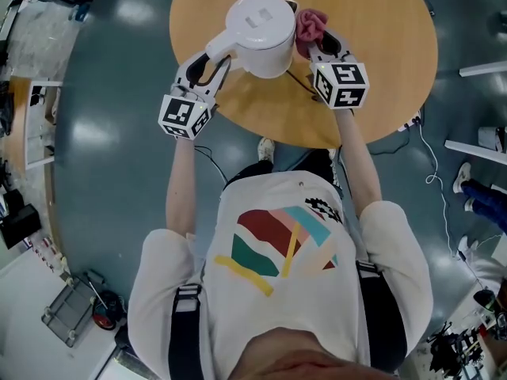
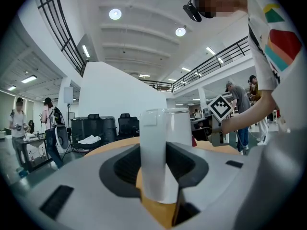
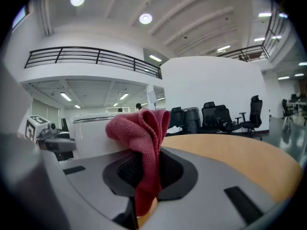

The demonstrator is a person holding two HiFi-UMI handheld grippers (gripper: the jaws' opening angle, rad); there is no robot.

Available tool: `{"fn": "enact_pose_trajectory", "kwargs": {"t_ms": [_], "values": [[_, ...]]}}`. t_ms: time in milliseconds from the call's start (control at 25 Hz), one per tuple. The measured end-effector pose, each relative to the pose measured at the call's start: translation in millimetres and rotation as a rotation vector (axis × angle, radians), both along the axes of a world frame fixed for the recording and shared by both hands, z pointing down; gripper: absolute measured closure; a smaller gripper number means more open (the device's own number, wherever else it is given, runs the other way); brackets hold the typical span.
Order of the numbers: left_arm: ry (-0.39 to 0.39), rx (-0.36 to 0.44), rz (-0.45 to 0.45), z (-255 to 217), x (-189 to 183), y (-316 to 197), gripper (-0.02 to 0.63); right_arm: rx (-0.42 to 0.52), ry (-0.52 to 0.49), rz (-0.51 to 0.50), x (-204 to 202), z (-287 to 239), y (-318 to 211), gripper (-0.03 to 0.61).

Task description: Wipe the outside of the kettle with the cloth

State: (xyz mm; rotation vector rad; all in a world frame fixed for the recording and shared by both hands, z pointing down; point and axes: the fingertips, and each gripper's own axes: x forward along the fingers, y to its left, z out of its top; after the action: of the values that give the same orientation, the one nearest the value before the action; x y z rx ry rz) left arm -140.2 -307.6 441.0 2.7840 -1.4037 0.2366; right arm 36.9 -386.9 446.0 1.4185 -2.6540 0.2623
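A white kettle [image 1: 261, 32] stands on the round wooden table [image 1: 380, 46]. Its handle [image 2: 154, 157] points toward me and my left gripper [image 1: 212, 68] is shut on it. My right gripper [image 1: 315, 44] is shut on a bunched red cloth [image 1: 310, 25], which rests against the kettle's right side. In the right gripper view the cloth [image 3: 144, 147] hangs between the jaws, with the kettle body [image 3: 93, 135] just to its left. The kettle's far side is hidden from the head view.
A dark cord [image 1: 299, 81] runs along the table near the kettle's base. The table edge [image 1: 261, 129] lies close to my body. A white cable [image 1: 434, 172] trails on the floor at the right. Office chairs [image 3: 220, 116] stand beyond the table.
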Motion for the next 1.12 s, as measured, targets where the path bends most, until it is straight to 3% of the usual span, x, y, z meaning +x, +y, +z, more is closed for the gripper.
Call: {"fn": "enact_pose_trajectory", "kwargs": {"t_ms": [160, 360, 560, 800, 1120], "values": [[0.001, -0.001, 0.008, -8, 1, 6, 0.416, -0.047, -0.042, 0.065, 13, 11, 37, 0.531], [0.009, 0.013, 0.01, -16, -5, 14, 0.416, -0.044, -0.059, 0.094, -4, 9, 87, 0.531], [0.014, 0.03, 0.013, -14, 1, 7, 0.416, 0.007, -0.021, 0.013, -45, 17, 116, 0.531], [0.018, 0.035, -0.007, 1, -1, 2, 0.416, 0.009, 0.015, -0.124, -112, 63, 124, 0.531], [0.035, 0.05, -0.007, 2, -1, 0, 0.416, 0.056, 0.059, -0.125, -144, 92, 97, 0.532]]}}
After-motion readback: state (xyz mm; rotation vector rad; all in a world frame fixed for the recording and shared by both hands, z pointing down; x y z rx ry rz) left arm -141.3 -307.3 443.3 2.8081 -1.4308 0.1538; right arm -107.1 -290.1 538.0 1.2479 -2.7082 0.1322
